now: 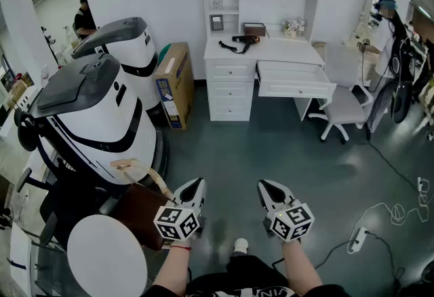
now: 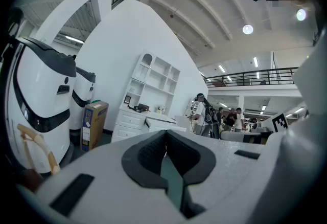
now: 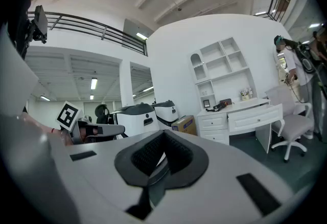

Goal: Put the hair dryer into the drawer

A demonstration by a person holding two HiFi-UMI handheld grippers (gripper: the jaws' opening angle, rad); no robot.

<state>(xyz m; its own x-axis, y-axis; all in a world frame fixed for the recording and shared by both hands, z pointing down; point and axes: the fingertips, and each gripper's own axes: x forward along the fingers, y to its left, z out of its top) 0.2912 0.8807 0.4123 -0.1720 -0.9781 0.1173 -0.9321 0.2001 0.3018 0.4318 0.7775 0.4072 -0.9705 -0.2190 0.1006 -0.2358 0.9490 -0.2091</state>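
A black hair dryer point(image 1: 239, 42) lies on the white desk point(image 1: 278, 53) far across the room, its cord trailing left. The desk's wide drawer point(image 1: 293, 81) stands pulled open under the top. The hair dryer point(image 3: 223, 105) and the open drawer point(image 3: 254, 115) also show small in the right gripper view, and the desk point(image 2: 139, 113) shows far off in the left gripper view. My left gripper point(image 1: 194, 188) and right gripper point(image 1: 266, 190) are held side by side low in the head view, both shut and empty, far from the desk.
Two large white-and-grey machines point(image 1: 95, 119) fill the left side, with a cardboard box point(image 1: 173, 83) beside them. A white swivel chair point(image 1: 342, 95) stands right of the desk. People stand at the far right point(image 1: 383, 38). A power strip and cables point(image 1: 358, 237) lie on the dark floor.
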